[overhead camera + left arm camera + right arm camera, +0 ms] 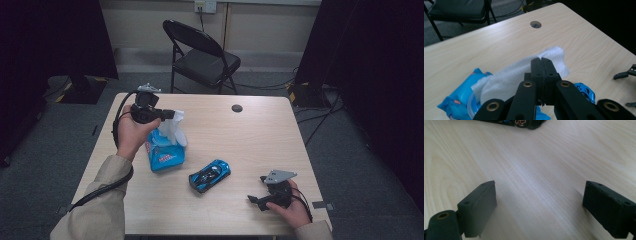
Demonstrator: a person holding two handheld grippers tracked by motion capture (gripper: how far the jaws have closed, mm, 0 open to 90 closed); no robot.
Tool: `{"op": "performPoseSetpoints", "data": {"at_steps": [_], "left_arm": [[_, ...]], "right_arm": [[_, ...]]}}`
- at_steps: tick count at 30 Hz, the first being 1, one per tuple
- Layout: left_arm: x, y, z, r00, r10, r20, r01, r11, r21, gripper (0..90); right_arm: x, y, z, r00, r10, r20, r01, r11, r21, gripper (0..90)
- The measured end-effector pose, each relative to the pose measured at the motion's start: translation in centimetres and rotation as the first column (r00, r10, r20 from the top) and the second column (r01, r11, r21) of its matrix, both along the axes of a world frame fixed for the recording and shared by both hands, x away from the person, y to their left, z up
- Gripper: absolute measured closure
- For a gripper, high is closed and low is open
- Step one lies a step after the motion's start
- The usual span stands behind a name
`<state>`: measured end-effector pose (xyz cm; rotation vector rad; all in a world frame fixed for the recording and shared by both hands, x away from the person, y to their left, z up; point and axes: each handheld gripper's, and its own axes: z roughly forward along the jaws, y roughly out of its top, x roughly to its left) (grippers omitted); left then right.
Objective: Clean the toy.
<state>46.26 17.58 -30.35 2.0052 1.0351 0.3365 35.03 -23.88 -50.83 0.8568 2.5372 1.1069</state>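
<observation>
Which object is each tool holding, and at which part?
The left tool pinches the white wet wipe near its upper edge, above the blue wipe pack. The right tool is open, holding nothing.

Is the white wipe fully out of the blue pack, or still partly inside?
Partly inside. The left tongs pinch the wipe, whose lower end still enters the pack.

- The bench (260,135) top looks like pale wood-grain laminate, smooth with a faint sheen.
- The wipe (524,72) looks like soft white non-woven cloth, matt, with a fine embossed texture.
- The wipes pack (165,156) is thin blue plastic film, glossy and crinkled.
- The toy car (210,175) looks like hard plastic, shiny blue and black.
- The left hand-held gripper (541,65) is matt black plastic with brass-coloured pivot bushes.
- The folding chair (202,55) has a black painted metal frame and a smooth padded seat.
</observation>
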Motion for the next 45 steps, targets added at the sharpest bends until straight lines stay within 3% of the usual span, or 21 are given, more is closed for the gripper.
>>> {"op": "performPoseSetpoints", "data": {"at_steps": [4,10,22,26,30,38,45], "left_arm": [[-0.4,-1.1,1.2,0.9994,-0.028,0.023,0.028,0.9996,0.004,89.6],[-1.0,-3.0,1.8,0.9963,-0.078,0.036,0.079,0.9968,-0.016,89.6],[-2.1,-7.2,0.9,0.9841,-0.177,0.015,0.177,0.9836,-0.032,89.5],[-2.6,-8.6,0.5,0.977,-0.213,0.008,0.213,0.976,-0.044,89.5],[-3.1,-10.3,0.5,0.9696,-0.244,0.007,0.245,0.9692,-0.031,89.4],[-4.1,-13.4,-0.3,0.95,-0.312,0.009,0.312,0.9487,-0.051,89.4],[-5.4,-16.3,-1.8,0.9237,-0.383,-0.007,0.382,0.9218,-0.067,89.3]], "right_arm": [[0.0,0.0,0.0,1.0,0.0,0.0,0.0,1.0,0.0,11.3],[0.0,0.0,0.0,1.0,0.0,-0.001,0.0,1.0,0.0,11.3],[0.0,0.0,0.0,1.0,0.0,-0.001,0.0,1.0,0.0,11.3],[0.0,0.0,0.0,1.0,0.0,-0.001,0.0,1.0,0.001,11.3],[0.0,0.0,0.0,1.0,0.0,0.001,0.0,1.0,0.0,11.3],[0.0,0.0,0.0,1.0,0.001,0.001,-0.001,1.0,0.0,11.3],[0.0,0.0,0.0,1.0,0.001,0.001,-0.001,1.0,0.0,11.3]]}}
